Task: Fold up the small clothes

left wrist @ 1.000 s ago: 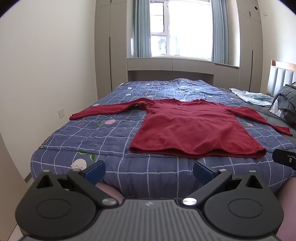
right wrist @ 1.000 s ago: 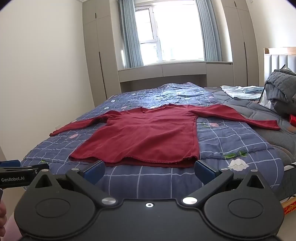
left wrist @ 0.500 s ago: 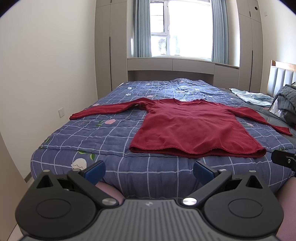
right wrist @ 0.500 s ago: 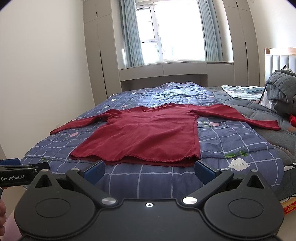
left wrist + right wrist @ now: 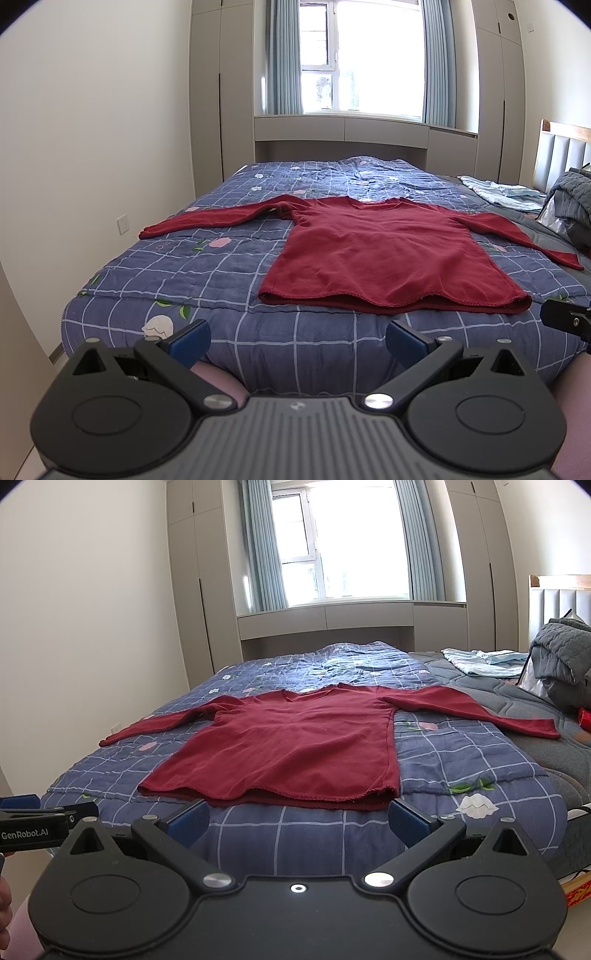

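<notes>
While one red long-sleeved shirt (image 5: 384,258) lies spread flat on the bed (image 5: 207,266), two grippers hang short of the bed's near edge, neither touching cloth. That shirt is a soft knit with a round neck, both sleeves stretched out sideways and a slightly wavy hem turned toward the grippers. Under it is a quilted blue bedspread (image 5: 461,746) with a white grid and scattered flower prints; beyond the shirt's right sleeve a grey quilted cover (image 5: 517,705) shows. Past that sleeve, near the headboard (image 5: 561,158), sit one pale blue garment (image 5: 506,192) and one heap of grey padded bedding (image 5: 565,650).

From the left wrist view, the left gripper (image 5: 297,338) has its two blue-padded fingers spread wide with nothing between them, and the shirt's hem sits just beyond them, shifted toward its right finger. From the right wrist view, the right gripper (image 5: 299,818) is likewise spread wide and empty, the hem just beyond its fingertips and spanning the gap between them.
</notes>
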`<control>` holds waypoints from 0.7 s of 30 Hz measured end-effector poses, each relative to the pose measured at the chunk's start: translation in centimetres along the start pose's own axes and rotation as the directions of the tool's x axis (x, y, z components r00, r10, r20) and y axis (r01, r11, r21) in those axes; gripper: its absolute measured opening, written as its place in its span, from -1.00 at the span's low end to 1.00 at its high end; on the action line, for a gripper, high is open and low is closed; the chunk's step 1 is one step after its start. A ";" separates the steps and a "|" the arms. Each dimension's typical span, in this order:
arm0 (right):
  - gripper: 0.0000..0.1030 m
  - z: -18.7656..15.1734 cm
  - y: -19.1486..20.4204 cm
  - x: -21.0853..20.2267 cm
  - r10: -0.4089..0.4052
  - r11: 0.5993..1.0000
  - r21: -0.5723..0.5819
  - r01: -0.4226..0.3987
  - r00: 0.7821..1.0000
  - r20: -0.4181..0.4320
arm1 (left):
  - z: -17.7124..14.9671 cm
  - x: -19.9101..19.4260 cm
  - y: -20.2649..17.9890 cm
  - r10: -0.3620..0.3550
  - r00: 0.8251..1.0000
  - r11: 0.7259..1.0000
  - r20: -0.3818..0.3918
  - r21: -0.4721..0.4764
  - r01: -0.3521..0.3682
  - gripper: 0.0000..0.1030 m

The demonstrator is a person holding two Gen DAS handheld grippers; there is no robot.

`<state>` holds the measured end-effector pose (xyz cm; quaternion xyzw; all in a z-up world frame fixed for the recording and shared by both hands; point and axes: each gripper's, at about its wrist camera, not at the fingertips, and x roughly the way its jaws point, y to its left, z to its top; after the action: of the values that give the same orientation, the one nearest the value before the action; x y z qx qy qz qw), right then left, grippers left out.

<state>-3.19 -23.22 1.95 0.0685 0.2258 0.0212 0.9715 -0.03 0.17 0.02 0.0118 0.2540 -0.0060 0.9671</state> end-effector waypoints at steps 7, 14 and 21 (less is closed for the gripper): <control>0.99 -0.4 0.0 -0.1 0.004 1.000 -0.006 -0.004 1.000 -0.001 | 0.0 0.0 0.0 0.001 1.000 1.000 -0.002 0.000 -0.001 0.99; 0.99 -0.4 0.1 0.0 0.004 1.000 -0.005 -0.004 1.000 -0.004 | 0.0 0.0 0.0 0.000 1.000 1.000 0.000 0.000 0.000 0.99; 0.99 -0.3 0.1 0.0 0.004 1.000 -0.005 -0.004 1.000 -0.005 | 0.0 0.0 0.0 0.000 1.000 1.000 0.000 0.000 0.000 0.99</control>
<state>-3.36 -23.11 1.66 0.0662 0.2282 0.0237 0.9711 -0.04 0.20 0.01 0.0117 0.2542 -0.0060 0.9671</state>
